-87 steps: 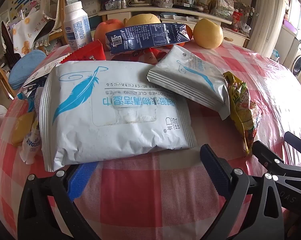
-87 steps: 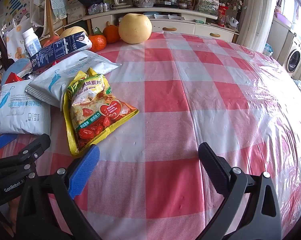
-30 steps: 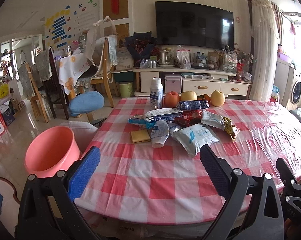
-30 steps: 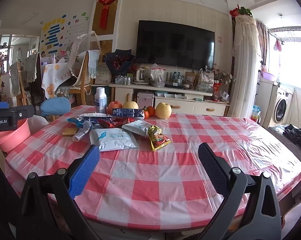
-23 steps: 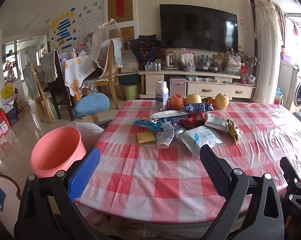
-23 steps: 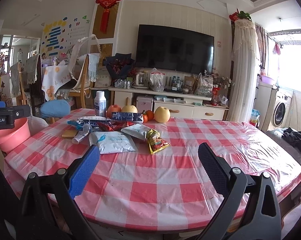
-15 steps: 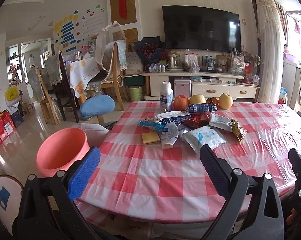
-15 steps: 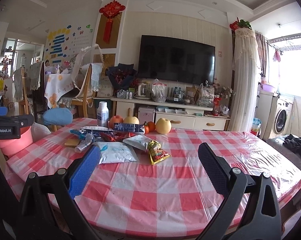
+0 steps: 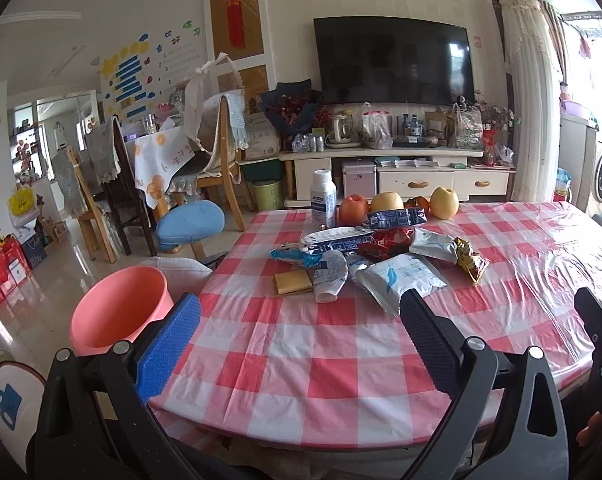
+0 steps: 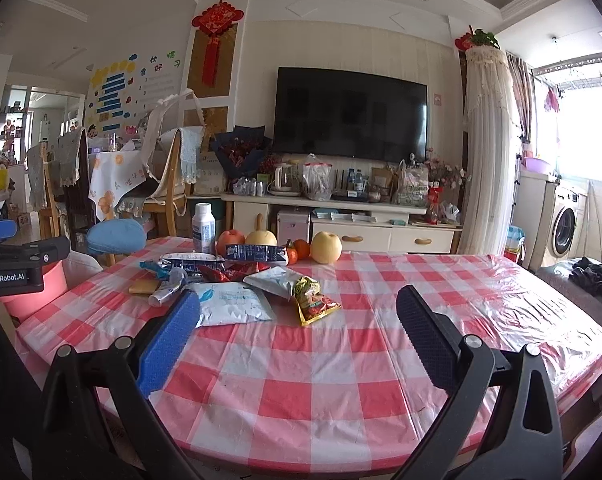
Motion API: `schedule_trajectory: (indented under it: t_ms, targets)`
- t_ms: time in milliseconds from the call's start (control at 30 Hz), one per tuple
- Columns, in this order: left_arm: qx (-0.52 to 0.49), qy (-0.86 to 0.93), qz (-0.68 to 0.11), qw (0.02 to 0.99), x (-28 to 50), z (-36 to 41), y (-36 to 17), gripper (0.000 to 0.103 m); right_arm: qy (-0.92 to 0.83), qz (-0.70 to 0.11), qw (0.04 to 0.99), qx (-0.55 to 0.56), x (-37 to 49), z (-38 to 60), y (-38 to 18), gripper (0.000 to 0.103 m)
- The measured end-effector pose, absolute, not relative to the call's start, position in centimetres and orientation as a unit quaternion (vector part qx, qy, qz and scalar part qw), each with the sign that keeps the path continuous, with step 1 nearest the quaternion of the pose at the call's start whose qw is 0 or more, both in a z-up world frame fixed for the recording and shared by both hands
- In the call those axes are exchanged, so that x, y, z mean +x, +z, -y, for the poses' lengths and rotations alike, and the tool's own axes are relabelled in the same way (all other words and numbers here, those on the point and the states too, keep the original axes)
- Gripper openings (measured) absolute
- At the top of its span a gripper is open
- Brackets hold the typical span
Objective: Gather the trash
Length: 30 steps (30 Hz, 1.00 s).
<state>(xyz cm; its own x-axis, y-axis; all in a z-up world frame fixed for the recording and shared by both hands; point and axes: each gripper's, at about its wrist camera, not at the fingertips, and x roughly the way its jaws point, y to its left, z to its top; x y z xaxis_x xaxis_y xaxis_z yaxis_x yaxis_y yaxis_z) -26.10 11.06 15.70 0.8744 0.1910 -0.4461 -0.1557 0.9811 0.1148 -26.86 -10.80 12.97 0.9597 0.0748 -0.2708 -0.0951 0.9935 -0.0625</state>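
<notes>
Gaping empty, both tongs [image 9: 297, 340] [image 10: 295, 334] hover well short of the wrappers [image 9: 397, 276].

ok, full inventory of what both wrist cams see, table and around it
table: 1, red-white check cloth, centre
wipes pack: 1 large, white-blue, front of pile
small wipes pack: 1, white-blue, behind it
snack bag: 1, yellow, right of pile
red wrapper: 1, mid pile
blue carton: 1, lying by fruit
yellow packet: 1, left front
white bottle: 1, upright, far left edge
fruit: several, yellow, red, orange, far edge
bucket: 1, pink, floor left of table
TV: 1, black, wall
left claw: open, nothing held
right claw: open, nothing held
</notes>
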Motion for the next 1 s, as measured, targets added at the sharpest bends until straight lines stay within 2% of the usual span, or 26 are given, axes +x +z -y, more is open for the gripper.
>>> schedule_trajectory:
  t_ms: [300, 633, 733, 800, 1000]
  targets:
    - [0.02, 0.051, -0.267, 0.962, -24.7, -10.6, 14.3, 0.098, 0.06, -0.177, 0.982, -0.039, -25.5, 10.7, 12.2, 0.099]
    - [0.014, -0.007, -0.314, 0.949, -21.7, -10.8, 15.1, 0.098, 0.06, -0.256, 0.961, 0.08, -20.9, 14.9, 10.3, 0.099]
    - [0.002, -0.038, -0.323, 0.946, -20.0, -11.7, 16.1, 0.098, 0.059, -0.275, 0.953, 0.112, -19.3, 16.2, 9.7, 0.099]
    - [0.03, -0.036, -0.327, 0.944, -18.1, -12.3, 16.3, 0.098, 0.066, -0.284, 0.949, 0.122, -18.3, 16.8, 9.3, 0.099]
    - [0.034, -0.049, -0.408, 0.911, -11.0, -14.7, 13.8, 0.098, 0.075, -0.298, 0.945, 0.113, -15.6, 17.1, 8.7, 0.099]
